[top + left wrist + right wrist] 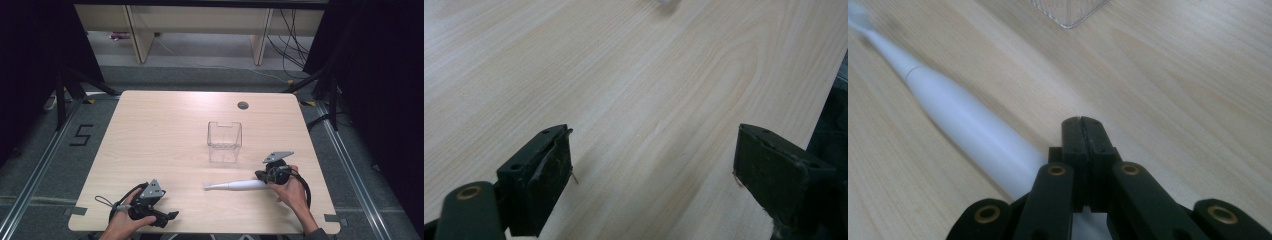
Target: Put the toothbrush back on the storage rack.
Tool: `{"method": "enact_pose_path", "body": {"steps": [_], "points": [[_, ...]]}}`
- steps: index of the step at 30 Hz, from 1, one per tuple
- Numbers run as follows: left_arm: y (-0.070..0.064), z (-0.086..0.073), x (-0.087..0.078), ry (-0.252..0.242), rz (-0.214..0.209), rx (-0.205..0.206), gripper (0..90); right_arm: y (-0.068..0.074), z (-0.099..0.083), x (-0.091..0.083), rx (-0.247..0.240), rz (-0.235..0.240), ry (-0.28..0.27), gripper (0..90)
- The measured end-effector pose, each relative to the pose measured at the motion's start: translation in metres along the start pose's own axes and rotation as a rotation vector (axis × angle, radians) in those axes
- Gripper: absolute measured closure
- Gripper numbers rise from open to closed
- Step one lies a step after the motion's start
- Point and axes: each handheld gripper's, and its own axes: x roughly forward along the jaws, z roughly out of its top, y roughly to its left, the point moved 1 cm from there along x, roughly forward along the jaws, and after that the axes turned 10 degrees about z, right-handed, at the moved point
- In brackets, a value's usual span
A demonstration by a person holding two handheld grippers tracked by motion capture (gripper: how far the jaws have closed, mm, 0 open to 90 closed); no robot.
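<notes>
A white electric toothbrush point(235, 186) lies flat on the wooden table point(165, 130), its head pointing left. My right gripper point(261, 175) rests at the handle end. In the right gripper view its jaws point(1081, 121) are pressed together with nothing between them, and the toothbrush point(958, 120) runs along their left side and passes under them. A clear plastic box point(224, 141) stands upright mid-table, just beyond the toothbrush; its corner point(1068, 12) is in the right gripper view. My left gripper point(170, 216) sits near the front edge, open wide over bare wood point(654, 150).
A round grey cable port point(243, 105) sits near the table's far edge. Black curtains and frame legs flank the table. The table's front edge point(824, 115) lies close to the left gripper's right jaw.
</notes>
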Motion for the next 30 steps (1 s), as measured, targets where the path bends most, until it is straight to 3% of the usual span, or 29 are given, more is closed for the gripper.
{"method": "enact_pose_path", "body": {"steps": [1,3,4,9,11,12,13,14,17,18,19,27,28,30], "points": [[-0.001,0.000,0.000,-0.011,0.000,-0.013,14.9,-0.001,-0.001,-0.001,-0.010,-0.014,0.003,89.6],[0.000,0.000,0.000,-0.005,0.012,0.001,14.9,0.004,-0.003,-0.004,0.038,-0.011,0.026,89.5],[0.000,0.000,0.000,-0.005,0.009,-0.002,14.9,0.002,-0.004,-0.004,0.002,-0.015,0.019,89.5],[0.000,0.000,0.000,-0.006,0.005,-0.006,14.9,0.007,-0.007,-0.009,0.022,-0.019,0.025,89.1],[0.000,0.000,0.000,-0.005,0.010,0.000,14.9,0.004,-0.008,-0.009,-0.030,-0.022,0.014,88.7],[0.000,0.000,0.000,-0.004,0.010,0.000,14.9,0.005,-0.008,-0.007,-0.027,-0.025,-0.005,88.2],[0.000,0.000,0.000,-0.004,0.009,-0.002,14.9,0.004,-0.008,-0.009,-0.049,-0.018,0.011,87.5],[0.000,0.000,0.000,-0.004,0.009,-0.002,14.9,0.007,-0.007,-0.010,-0.021,-0.008,0.013,86.8],[0.000,0.000,0.000,0.000,0.003,0.006,14.9,0.006,-0.005,-0.012,-0.077,-0.022,-0.016,85.6],[0.000,0.000,0.000,0.000,0.002,0.004,14.9,0.007,-0.004,-0.015,-0.083,-0.024,0.004,85.4],[0.000,0.000,0.000,-0.001,0.003,0.004,14.9,0.012,-0.003,-0.016,-0.047,-0.018,0.010,85.3],[0.001,0.000,0.000,-0.002,0.008,0.004,14.9,0.021,0.006,-0.018,-0.100,0.001,0.053,81.8],[0.001,0.000,0.000,-0.002,0.008,0.004,14.9,0.024,0.006,-0.016,-0.083,0.006,0.049,80.8],[0.001,0.000,0.000,-0.001,0.008,0.003,14.9,0.023,0.009,-0.015,-0.111,0.001,0.040,78.6]]}}
